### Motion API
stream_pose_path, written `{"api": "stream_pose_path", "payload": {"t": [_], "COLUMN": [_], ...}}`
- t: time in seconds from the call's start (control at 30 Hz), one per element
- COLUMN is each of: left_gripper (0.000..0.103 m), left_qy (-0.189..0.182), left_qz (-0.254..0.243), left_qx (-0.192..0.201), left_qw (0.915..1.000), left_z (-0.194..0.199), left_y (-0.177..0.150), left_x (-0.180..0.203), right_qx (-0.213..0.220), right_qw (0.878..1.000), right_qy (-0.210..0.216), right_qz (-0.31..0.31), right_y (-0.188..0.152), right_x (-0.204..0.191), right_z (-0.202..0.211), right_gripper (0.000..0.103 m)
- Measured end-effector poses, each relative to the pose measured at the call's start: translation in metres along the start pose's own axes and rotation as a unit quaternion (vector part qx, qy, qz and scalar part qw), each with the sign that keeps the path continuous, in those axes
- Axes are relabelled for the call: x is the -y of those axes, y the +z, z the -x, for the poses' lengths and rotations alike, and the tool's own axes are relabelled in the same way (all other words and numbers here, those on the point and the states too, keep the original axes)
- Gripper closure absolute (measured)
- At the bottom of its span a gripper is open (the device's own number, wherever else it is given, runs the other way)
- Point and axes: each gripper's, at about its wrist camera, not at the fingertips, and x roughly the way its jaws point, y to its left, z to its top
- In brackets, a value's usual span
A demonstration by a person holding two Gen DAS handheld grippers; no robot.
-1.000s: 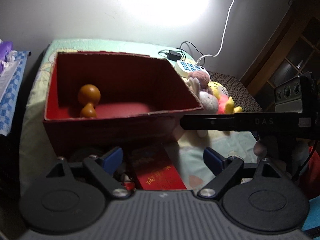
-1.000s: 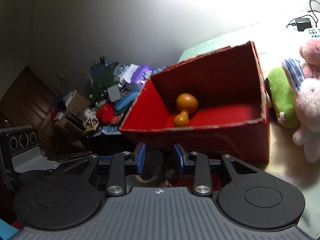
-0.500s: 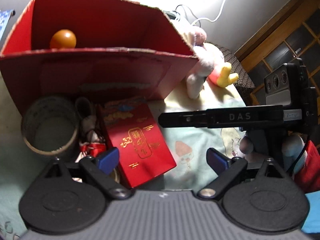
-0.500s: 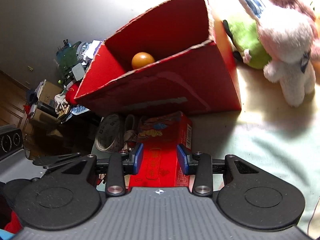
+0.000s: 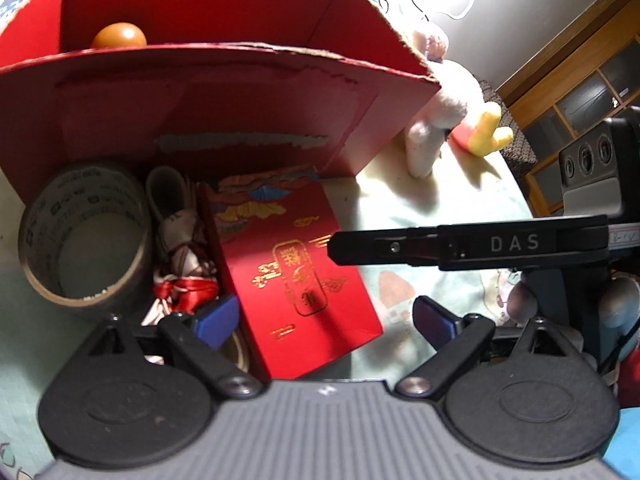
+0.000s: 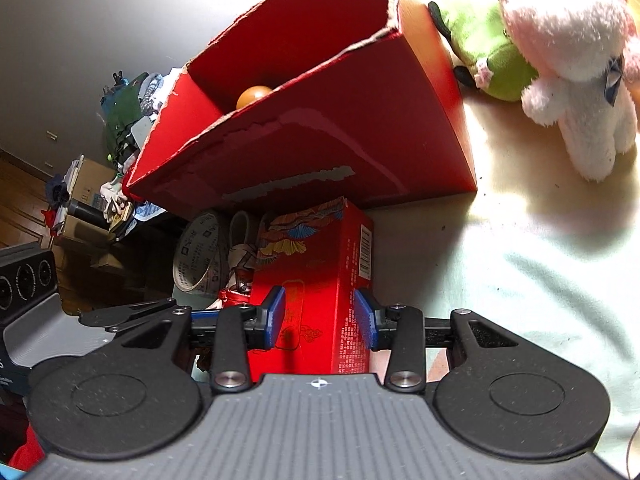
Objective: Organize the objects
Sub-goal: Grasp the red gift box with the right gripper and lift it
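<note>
A flat red rectangular gift carton with gold lettering (image 6: 316, 280) is seen lying on the pale green printed bedsheet (image 6: 520, 300), just in front of the open red cardboard box (image 6: 320, 136). The right gripper (image 6: 320, 318) is positioned with its blue pads on either side of the carton (contact cannot be confirmed). The left gripper (image 5: 328, 320) is spread wide with nothing held. An orange gourd-shaped toy (image 5: 118, 37) is contained in the box. A roll of printed packing tape (image 5: 86, 236) is seen beside the carton.

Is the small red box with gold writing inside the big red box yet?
Not yet. The small red gold-printed box lies on the cloth in front of the big red cardboard box, between the right gripper's open blue pads.
</note>
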Motion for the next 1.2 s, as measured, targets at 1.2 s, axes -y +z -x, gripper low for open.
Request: {"api": "stream_pose_path", "payload": {"t": [1.2], "left_gripper": [0.005], "left_qy": [0.085], "left_qz": [-0.087], "left_qx": [-0.052], "left_qw": [0.9912], "left_z": [-0.046], "left_y": [0.017], "left_x": [0.027], "right_qx": [-0.023], "right_qw": [0.995], "right_qy": [0.024], "right_qz": [-0.096], "right_y": [0.003], "right_x": [0.039], "right_z": [-0.015], "right_gripper": [0.049]}}
